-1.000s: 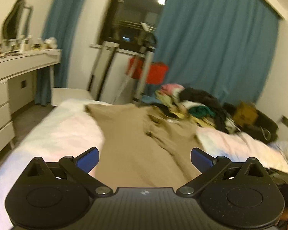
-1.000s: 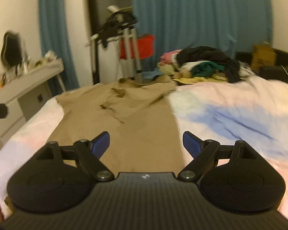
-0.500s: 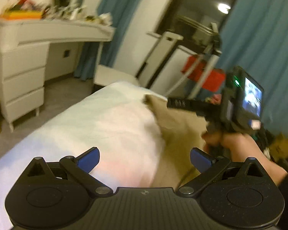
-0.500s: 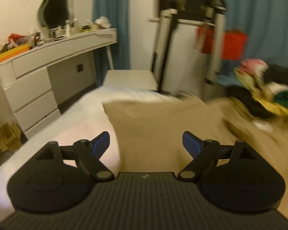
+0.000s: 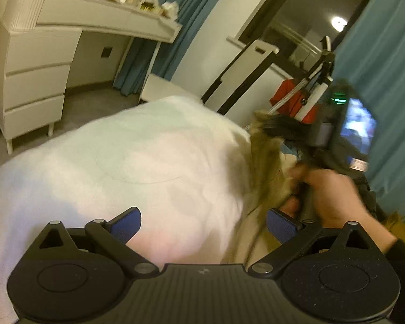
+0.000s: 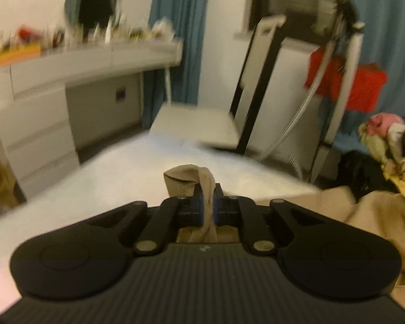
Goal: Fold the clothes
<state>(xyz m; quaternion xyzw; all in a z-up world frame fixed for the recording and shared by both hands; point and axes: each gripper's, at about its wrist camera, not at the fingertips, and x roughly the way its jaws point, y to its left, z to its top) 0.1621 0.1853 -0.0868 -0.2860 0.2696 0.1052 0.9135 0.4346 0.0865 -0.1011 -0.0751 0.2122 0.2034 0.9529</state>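
Observation:
A tan garment lies on the bed's white cover. My right gripper is shut on a corner of the tan garment, which bunches up between the blue pads. In the left wrist view the right gripper shows at the right, blurred, with the garment's edge hanging from it. My left gripper is open and empty, low over the white cover, just left of the garment's edge.
A white vanity desk with drawers stands at the left. A white stool and a treadmill with a red cloth stand past the bed's end. A pile of clothes lies at the right. Blue curtains hang behind.
My right gripper has shut on the tan garment's corner; half a second ago it was open. Both grippers have swung left towards the vanity desk. The left gripper stays open.

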